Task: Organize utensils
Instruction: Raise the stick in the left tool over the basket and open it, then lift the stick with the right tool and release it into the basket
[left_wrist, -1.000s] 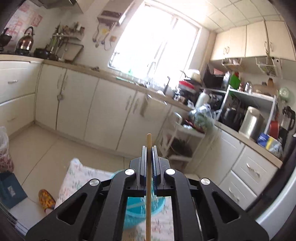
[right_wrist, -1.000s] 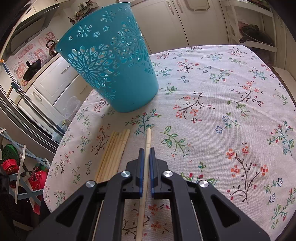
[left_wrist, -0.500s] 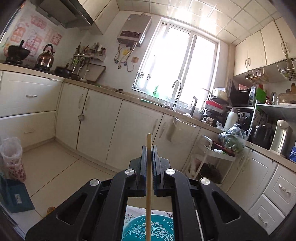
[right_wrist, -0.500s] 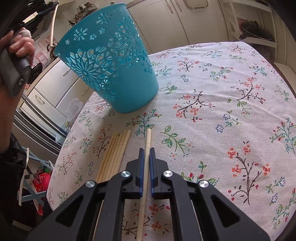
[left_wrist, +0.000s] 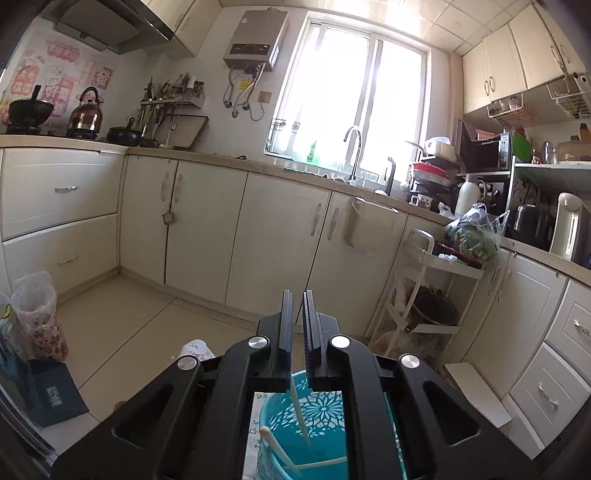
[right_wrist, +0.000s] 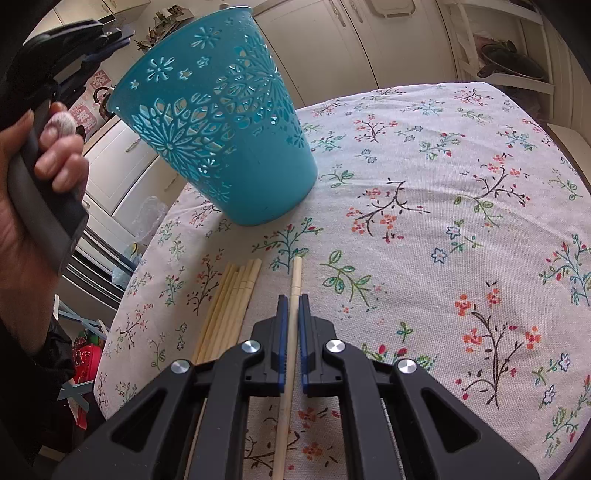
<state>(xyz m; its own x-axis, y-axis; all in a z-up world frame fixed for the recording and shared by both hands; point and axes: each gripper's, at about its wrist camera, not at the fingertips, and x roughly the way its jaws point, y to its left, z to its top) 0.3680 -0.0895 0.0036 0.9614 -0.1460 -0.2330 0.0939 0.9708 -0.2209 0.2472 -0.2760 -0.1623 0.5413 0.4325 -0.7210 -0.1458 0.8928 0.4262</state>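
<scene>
The right claw (right_wrist: 291, 306) hangs low over the bench (right_wrist: 461, 192), its jaws slightly parted around a single chopstick (right_wrist: 293, 291) without clearly pinching it. That stick lies flat on the flowered cloth, long axis running straight away toward the teal basket (right_wrist: 229, 147). Just to its left, a bundle of chopsticks (right_wrist: 232, 299) lies roughly parallel. Farther off, the left claw (left_wrist: 297, 317) hovers above the basket, released, nothing between its jaws; chopsticks (left_wrist: 299, 410) lean tilted inside the basket below.
</scene>
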